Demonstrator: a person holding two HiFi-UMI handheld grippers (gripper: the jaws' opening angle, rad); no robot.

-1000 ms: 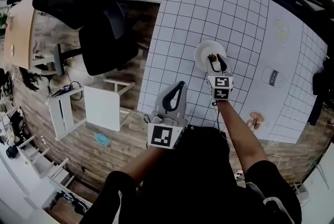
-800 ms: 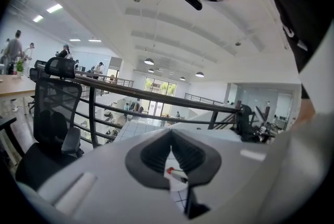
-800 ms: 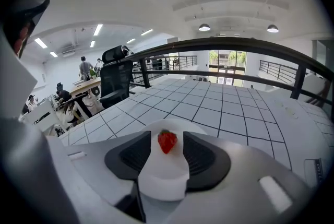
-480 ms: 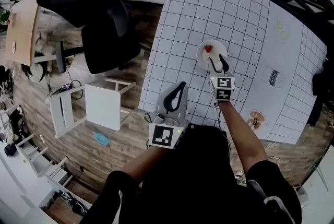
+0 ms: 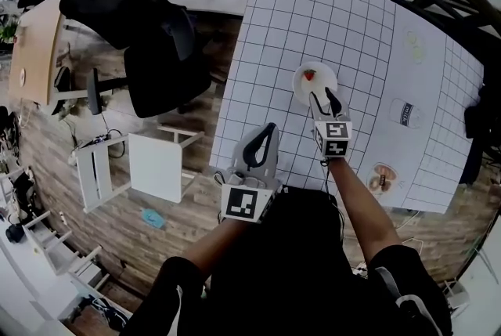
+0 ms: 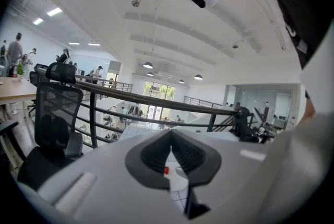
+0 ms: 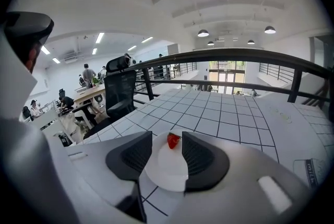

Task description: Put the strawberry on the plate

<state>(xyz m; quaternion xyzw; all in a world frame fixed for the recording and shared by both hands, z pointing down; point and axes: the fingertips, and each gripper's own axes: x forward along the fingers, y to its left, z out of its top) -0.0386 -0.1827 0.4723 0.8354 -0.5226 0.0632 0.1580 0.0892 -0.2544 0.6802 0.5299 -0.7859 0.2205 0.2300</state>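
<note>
- Red strawberry [image 7: 173,140] sat on the small white plate [image 7: 166,173], over towards its far side, so that part was done.
- The plate was on the white bench [image 5: 313,5] with the black grid lines, roughly mid-way along it.
- My right gripper [image 7: 167,135] hung just above the plate's near edge. The jaws were wide apart and gripping nothing, though they'd just eased in a touch.
- In the right gripper view the berry showed in the gap by the tips, but neither pad touched it. It just lay on the plate past them.
- My left gripper [image 5: 271,128] was lower left, by the bench's near edge and well apart from the plate. Its jaws were closed tip to tip with nothing in them.
- A black office chair [image 5: 156,37] stood on the wooden floor [image 5: 180,209] left of the bench.
- A dark railing [image 7: 229,56] ran past the bench's far end.
</note>
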